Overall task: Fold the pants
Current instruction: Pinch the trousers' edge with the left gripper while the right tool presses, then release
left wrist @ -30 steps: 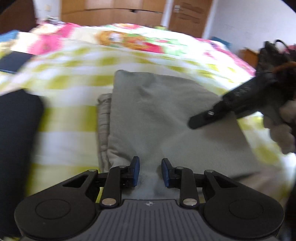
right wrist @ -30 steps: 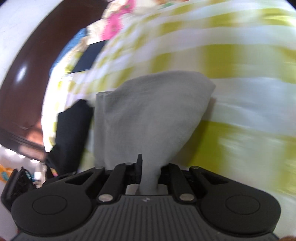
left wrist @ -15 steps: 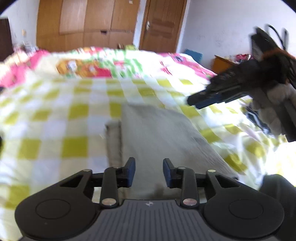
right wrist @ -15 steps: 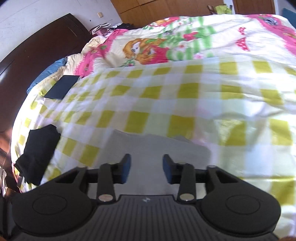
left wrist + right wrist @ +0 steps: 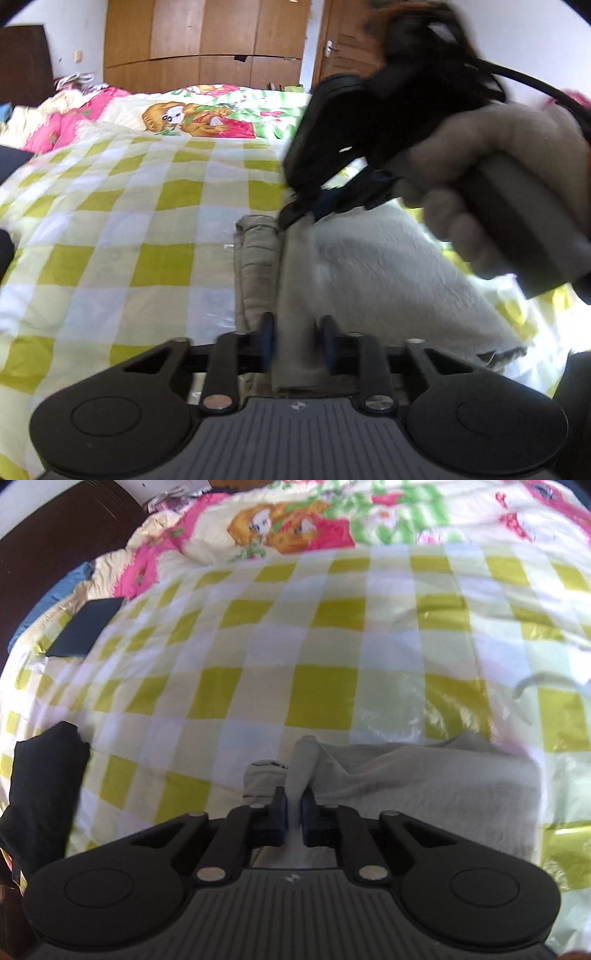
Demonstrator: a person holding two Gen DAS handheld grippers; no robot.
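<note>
The folded light grey pants (image 5: 388,280) lie on the yellow-checked bedspread (image 5: 122,229). My left gripper (image 5: 297,341) has its blue pads on either side of a raised fold of the pants at the near left edge, pressing it. My right gripper (image 5: 293,812) is shut on a pinched ridge of the same pants (image 5: 424,790) at their far left edge. In the left wrist view the right gripper (image 5: 317,206) and the hand holding it reach in from the upper right.
A dark folded garment (image 5: 40,790) lies at the bed's left edge, and a flat dark item (image 5: 86,626) lies further back. A cartoon-print quilt (image 5: 288,520) covers the far bed. Wooden wardrobes (image 5: 207,44) and a door stand behind.
Both grippers were open half a second ago. Both have now come down to the left edge of the pants and closed on a fold of it.
</note>
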